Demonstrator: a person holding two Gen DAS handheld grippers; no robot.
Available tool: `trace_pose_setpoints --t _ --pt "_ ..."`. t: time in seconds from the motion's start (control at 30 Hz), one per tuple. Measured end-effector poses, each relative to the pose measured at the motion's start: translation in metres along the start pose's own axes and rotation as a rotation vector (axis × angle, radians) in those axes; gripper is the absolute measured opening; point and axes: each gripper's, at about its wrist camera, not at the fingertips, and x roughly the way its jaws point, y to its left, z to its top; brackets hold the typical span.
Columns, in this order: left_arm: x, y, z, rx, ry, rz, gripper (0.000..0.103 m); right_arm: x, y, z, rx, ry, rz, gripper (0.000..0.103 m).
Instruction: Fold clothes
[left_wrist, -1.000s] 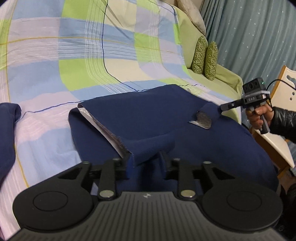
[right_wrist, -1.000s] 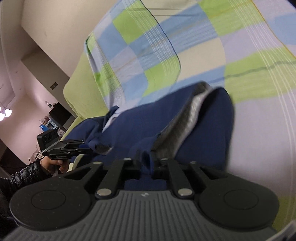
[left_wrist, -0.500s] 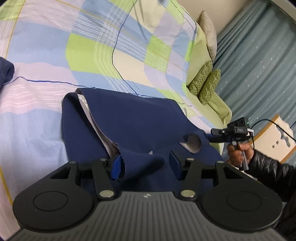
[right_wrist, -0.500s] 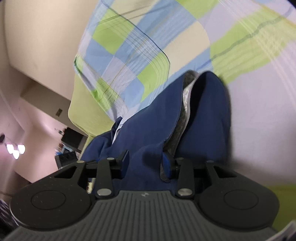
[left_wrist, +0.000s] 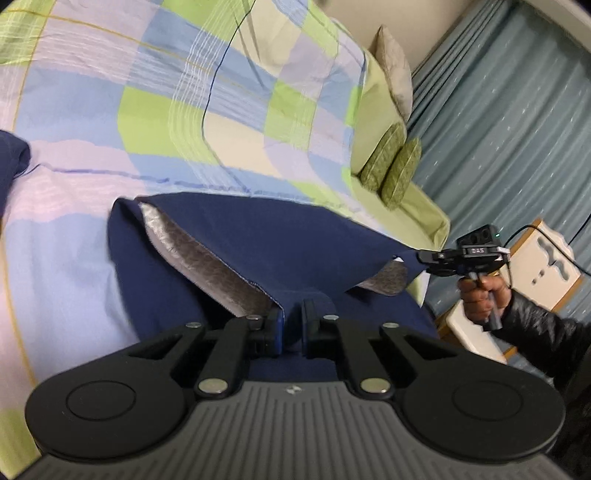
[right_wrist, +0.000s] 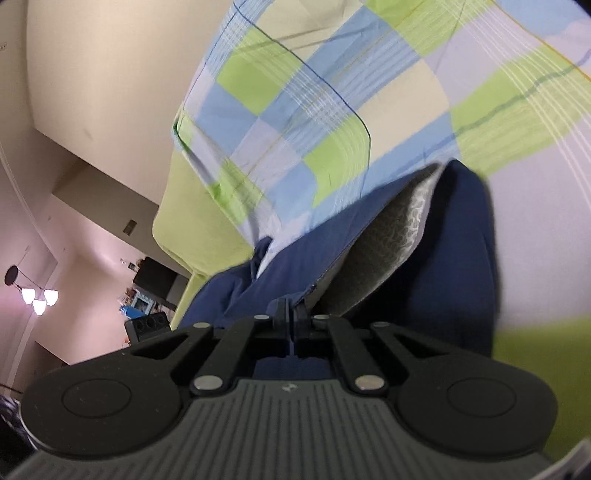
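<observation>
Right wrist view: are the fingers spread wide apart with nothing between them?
No, the right gripper has its fingers pinched together on an edge of the navy garment.

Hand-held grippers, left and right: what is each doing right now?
Left hand-held gripper: closing on an edge of the navy garment.
Right hand-held gripper: shut on another edge of the same garment.

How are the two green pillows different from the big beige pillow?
The two green pillows are small and patterned; the beige pillow is bigger and plain. The green ones stand side by side, nearer the camera; the beige one sits alone farther back. All lie at the bed's edge near the curtain.
</observation>
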Motion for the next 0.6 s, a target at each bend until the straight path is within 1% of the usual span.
trace_pose_setpoints --t 0.07,0.2,0.3,0.37,0.47,0.5,0.53,0.57,0.6 --pt "-0.003 -0.001 -0.005 -0.005 0.01 0.009 0.006 -0.003 -0.004 -0.012 0.009 0.02 -0.031 0.002" --pt "-0.015 -0.007 -0.015 -0.004 0.01 0.017 0.006 -0.015 -0.006 -0.025 0.032 0.003 -0.019 0.002" --pt "-0.016 -0.004 -0.022 -0.009 0.026 0.04 0.006 -0.018 -0.008 -0.037 0.037 0.017 -0.02 0.002" --pt "-0.015 0.001 -0.024 -0.02 0.035 0.047 0.006 -0.019 -0.013 -0.044 0.041 0.03 -0.037 0.002" --pt "-0.013 0.001 -0.022 -0.027 0.03 0.041 0.007 -0.018 -0.017 -0.044 0.026 0.036 -0.068 0.004" --pt "-0.012 0.001 -0.02 -0.027 0.031 0.039 0.012 -0.018 -0.017 -0.042 0.021 0.036 -0.074 0.008" --pt "-0.011 0.001 -0.018 -0.026 0.033 0.037 0.014 -0.018 -0.017 -0.04 0.017 0.035 -0.078 0.012" --pt "-0.01 0.0 -0.016 -0.025 0.035 0.036 0.018 -0.017 -0.018 -0.037 0.014 0.034 -0.081 0.028" --pt "-0.01 0.0 -0.016 -0.025 0.035 0.035 0.02 -0.017 -0.018 -0.035 0.01 0.032 -0.081 0.034"
